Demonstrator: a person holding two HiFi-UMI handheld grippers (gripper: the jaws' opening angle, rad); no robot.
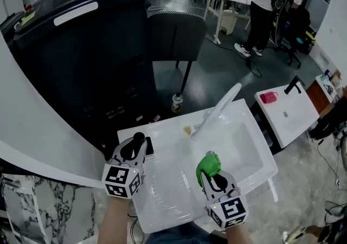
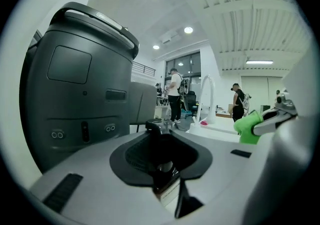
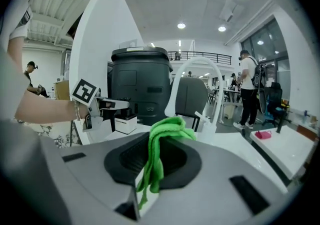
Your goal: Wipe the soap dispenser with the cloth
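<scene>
My left gripper (image 1: 139,142) is shut on a dark soap dispenser (image 1: 148,146) and holds it above the left part of the white sink counter (image 1: 162,194). In the left gripper view the dispenser's pump head (image 2: 160,126) sits between the jaws, with a pale label below it. My right gripper (image 1: 209,168) is shut on a bright green cloth (image 1: 207,162) over the basin. In the right gripper view the cloth (image 3: 164,134) hangs bunched from the jaws, and the left gripper (image 3: 106,103) with the dispenser (image 3: 123,117) is off to the left, apart from it.
A white faucet (image 1: 218,111) arches over the basin (image 1: 238,151) just beyond the cloth. A big dark bin (image 1: 81,47) stands at the back left, with a chair (image 1: 176,31) behind. At the right is a second sink (image 1: 290,113) with a pink item (image 1: 268,97). A person (image 1: 264,4) stands far off.
</scene>
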